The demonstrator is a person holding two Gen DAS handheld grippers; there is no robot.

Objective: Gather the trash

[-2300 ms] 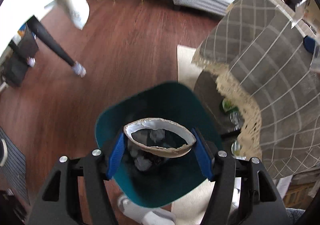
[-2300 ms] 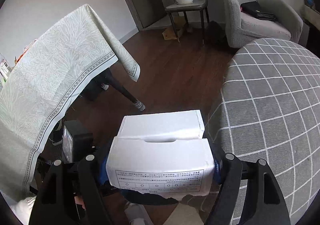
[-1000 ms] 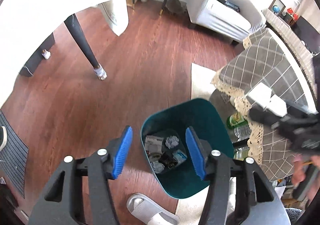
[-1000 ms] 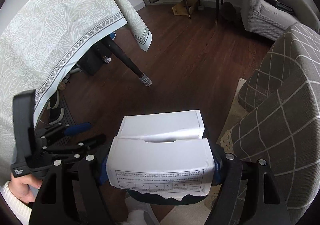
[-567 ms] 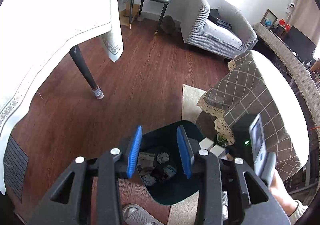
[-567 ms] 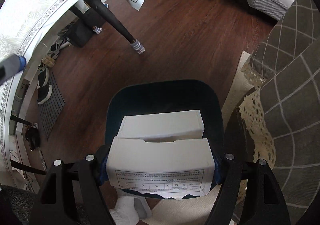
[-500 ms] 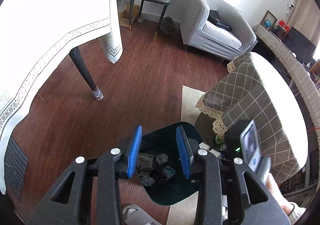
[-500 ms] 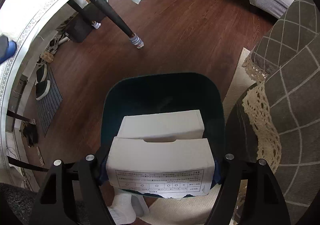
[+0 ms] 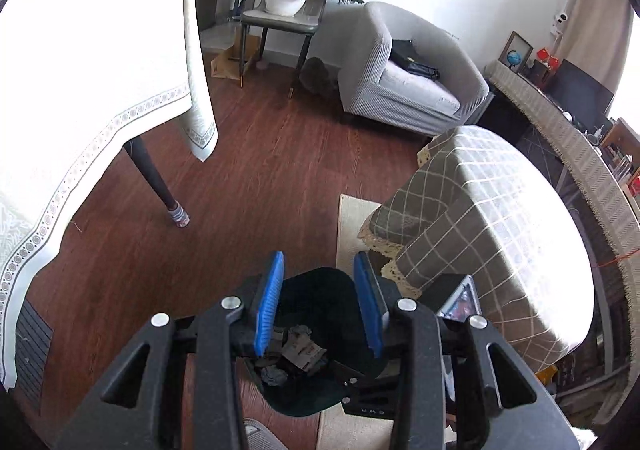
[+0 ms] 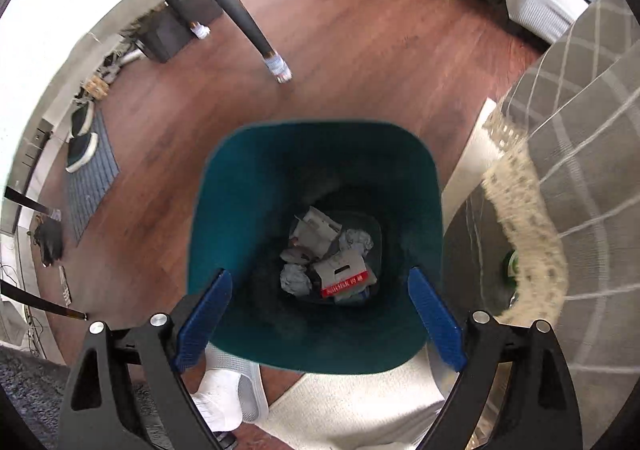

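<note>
A teal trash bin (image 10: 248, 185) stands on the wood floor below my right gripper (image 10: 320, 316), which is open wide and empty right above its rim. In the bin lie a white box with a red label (image 10: 344, 272), crumpled paper balls (image 10: 295, 279) and other scraps. The bin also shows in the left wrist view (image 9: 320, 282), lower down between the blue pads of my left gripper (image 9: 318, 304), which is open, empty and held higher up. The right gripper's body (image 9: 452, 298) shows beside the bin.
A table with a pale cloth (image 9: 92, 81) and a dark leg (image 9: 154, 181) is at the left. A round table with grey checked cloth (image 9: 496, 234) is at the right, a pale rug (image 9: 352, 217) beneath it. My white slipper (image 10: 236, 398) is by the bin. A grey armchair (image 9: 404, 69) is far back.
My right gripper opened over the bin and the white box fell in among the trash. My left gripper rose and tilted up, showing more of the room.
</note>
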